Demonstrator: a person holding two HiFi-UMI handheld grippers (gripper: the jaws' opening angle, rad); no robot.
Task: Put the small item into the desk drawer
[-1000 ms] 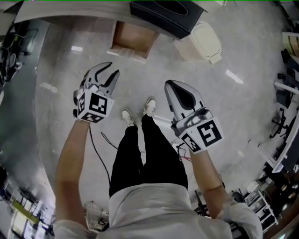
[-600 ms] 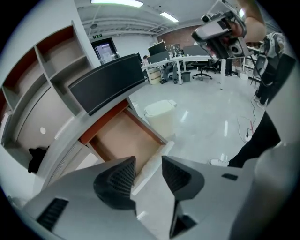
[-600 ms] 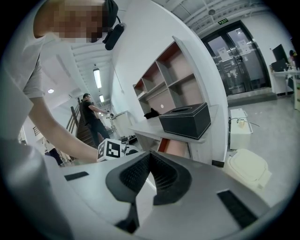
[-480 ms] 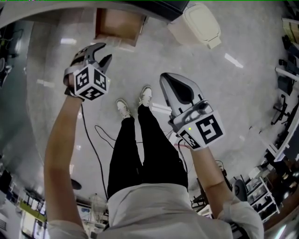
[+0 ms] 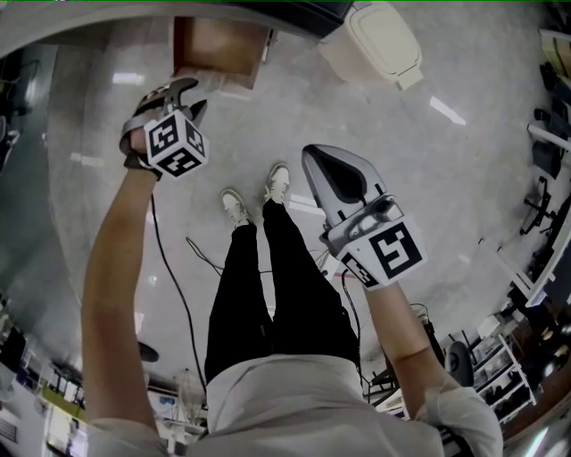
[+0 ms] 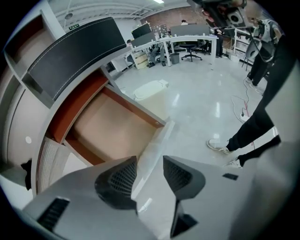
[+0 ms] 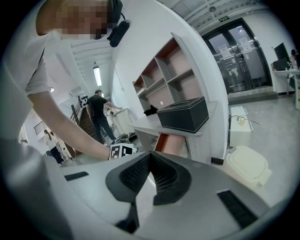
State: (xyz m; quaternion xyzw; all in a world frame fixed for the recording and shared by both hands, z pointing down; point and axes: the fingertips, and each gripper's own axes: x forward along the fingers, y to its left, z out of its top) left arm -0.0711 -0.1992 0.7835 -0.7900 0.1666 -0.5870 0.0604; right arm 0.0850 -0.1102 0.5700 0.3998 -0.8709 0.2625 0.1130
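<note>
While the drawer (image 6: pixel 108 132) gapes, right claw (image 7: pixel 149 157) (jaws together) hovers.

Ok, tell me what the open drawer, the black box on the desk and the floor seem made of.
The drawer: likely laminated board, matte tan bottom, reddish-brown walls. The black box: leatherette by the look, matte, pale seam line along its edge. The floor: polished stone or concrete, glossy, mirroring ceiling lights.

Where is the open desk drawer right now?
In the head view the open drawer sits top left, pulled out from under the desk, left of the cream bin.
</note>
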